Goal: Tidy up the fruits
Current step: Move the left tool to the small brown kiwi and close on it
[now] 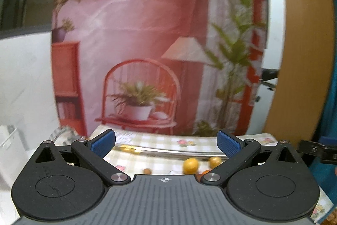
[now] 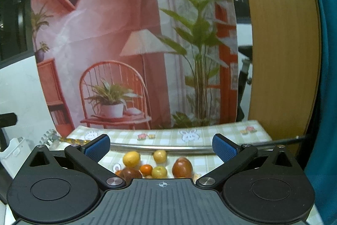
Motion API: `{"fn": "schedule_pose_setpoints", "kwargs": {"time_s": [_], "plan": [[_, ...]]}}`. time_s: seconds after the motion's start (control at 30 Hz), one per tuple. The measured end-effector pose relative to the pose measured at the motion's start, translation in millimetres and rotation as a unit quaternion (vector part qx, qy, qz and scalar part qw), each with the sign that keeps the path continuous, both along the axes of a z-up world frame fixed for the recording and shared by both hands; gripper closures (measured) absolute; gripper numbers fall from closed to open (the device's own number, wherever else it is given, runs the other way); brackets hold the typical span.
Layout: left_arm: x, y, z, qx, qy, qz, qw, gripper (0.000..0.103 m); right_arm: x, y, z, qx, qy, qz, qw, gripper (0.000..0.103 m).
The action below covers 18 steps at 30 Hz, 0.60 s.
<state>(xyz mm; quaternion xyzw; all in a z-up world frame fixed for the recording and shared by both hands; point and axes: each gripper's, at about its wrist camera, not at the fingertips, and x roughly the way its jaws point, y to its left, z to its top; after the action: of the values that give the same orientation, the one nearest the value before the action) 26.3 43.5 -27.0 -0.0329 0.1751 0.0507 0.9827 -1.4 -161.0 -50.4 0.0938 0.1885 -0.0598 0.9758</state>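
Above the checked tablecloth, both the left gripper and right gripper hang wide and empty, fruit pile untouched; next: descend, grab one.

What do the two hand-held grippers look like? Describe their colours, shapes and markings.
The left gripper and right gripper look alike: matte black linkage arms with silver pivot pins, two round black discs, triangular cut-outs at the outer corners, and a ribbed grey centre plate bearing a small white crosshair mark. The fingertips carry textured blue pads. No cables show.
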Motion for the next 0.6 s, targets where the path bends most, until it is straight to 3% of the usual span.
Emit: {"fn": "schedule_pose_setpoints", "kwargs": {"time_s": [0.1,0.27,0.5,0.6], "plan": [[15.2,26.1,-13.5,-0.023,0.014,0.016,0.9995,0.000,14.0,-9.8,-18.9,0.020,0.012,0.002,1.000,0.000],[43.2,53.0,-36.8,-0.016,0.042,0.048,0.9979,0.000,42.6,-19.0,-48.5,0.028,0.039,0.005,0.999,0.000],[87.5,68.3,-76.7,0.012,0.087,0.022,0.9958,0.002,74.3,-22.6,-84.5,0.022,0.059,0.013,0.998,0.000],[108.6,67.5,-96.1,0.026,0.106,-0.003,0.9941,0.012,87.9,-23.4,-96.6,0.024,0.070,0.011,0.997,0.000]]}}
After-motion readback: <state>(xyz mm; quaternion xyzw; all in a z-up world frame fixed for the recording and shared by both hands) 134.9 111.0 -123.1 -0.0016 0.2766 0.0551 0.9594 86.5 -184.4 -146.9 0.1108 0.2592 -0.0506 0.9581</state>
